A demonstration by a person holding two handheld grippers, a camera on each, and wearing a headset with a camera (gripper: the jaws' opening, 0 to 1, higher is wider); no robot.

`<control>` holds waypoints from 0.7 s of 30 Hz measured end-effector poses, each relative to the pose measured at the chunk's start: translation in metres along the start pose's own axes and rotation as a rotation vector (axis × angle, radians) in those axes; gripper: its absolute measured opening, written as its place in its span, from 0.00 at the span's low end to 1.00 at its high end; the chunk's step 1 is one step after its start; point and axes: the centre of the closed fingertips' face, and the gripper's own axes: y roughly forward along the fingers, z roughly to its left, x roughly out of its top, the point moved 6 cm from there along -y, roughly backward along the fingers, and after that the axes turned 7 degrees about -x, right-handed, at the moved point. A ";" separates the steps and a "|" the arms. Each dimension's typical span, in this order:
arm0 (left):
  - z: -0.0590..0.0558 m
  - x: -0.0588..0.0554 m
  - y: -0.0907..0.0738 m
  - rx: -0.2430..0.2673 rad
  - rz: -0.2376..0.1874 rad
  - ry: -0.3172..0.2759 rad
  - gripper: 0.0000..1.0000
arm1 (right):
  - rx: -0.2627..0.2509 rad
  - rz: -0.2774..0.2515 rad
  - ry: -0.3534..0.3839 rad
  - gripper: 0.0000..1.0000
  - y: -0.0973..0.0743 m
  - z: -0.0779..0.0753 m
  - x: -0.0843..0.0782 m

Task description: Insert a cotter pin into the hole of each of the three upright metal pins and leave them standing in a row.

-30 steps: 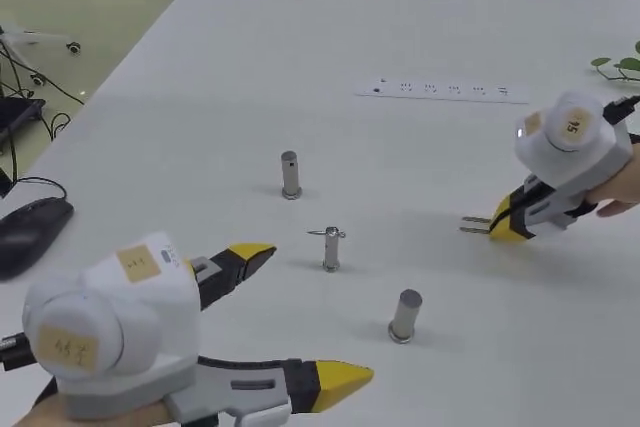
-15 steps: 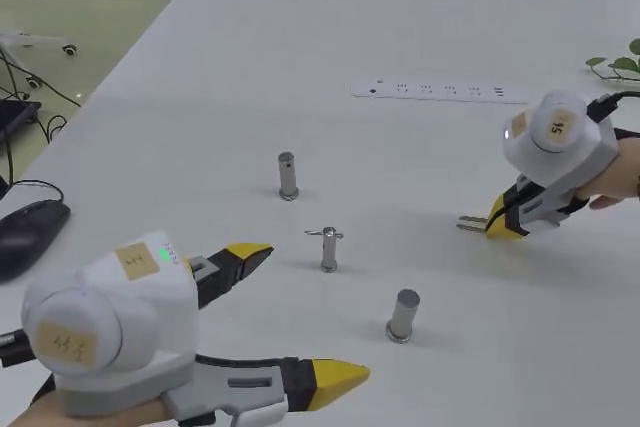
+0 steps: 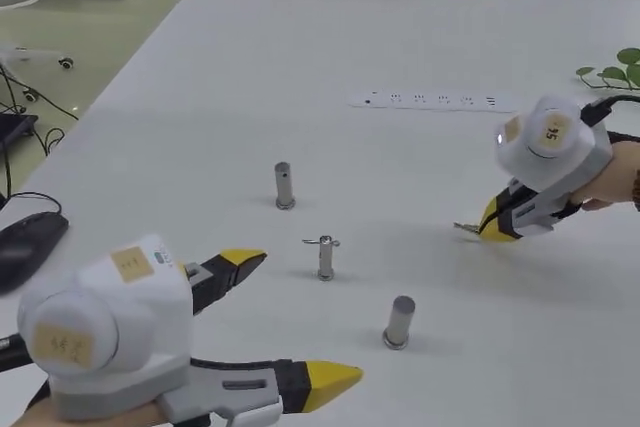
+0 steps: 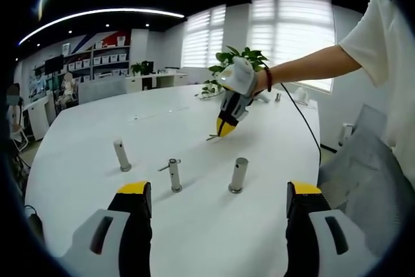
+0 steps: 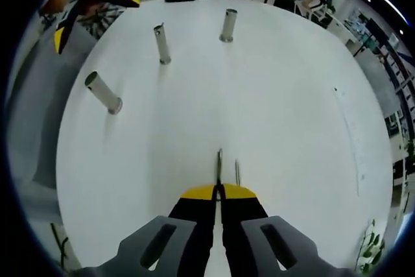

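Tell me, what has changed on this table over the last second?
Little: the right gripper, shut on a cotter pin, edged slightly toward the metal pins. The left gripper stayed open, and the pins stayed upright, the middle pin already fitted.

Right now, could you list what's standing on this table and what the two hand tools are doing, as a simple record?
Far pin: upright, no cotter pin
Middle pin: upright, cotter pin through its top
Near pin: upright, no cotter pin
Left gripper: open, empty
Right gripper: shut on a loose cotter pin, low over the table
Behind: power strip
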 end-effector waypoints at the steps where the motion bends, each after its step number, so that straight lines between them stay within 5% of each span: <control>1: 0.000 0.001 -0.001 0.000 -0.002 -0.003 0.85 | -0.003 -0.004 -0.003 0.04 -0.002 0.001 0.002; 21: -0.003 0.016 -0.004 -0.013 -0.020 -0.058 0.72 | -0.065 -0.118 -0.112 0.04 -0.043 0.030 0.042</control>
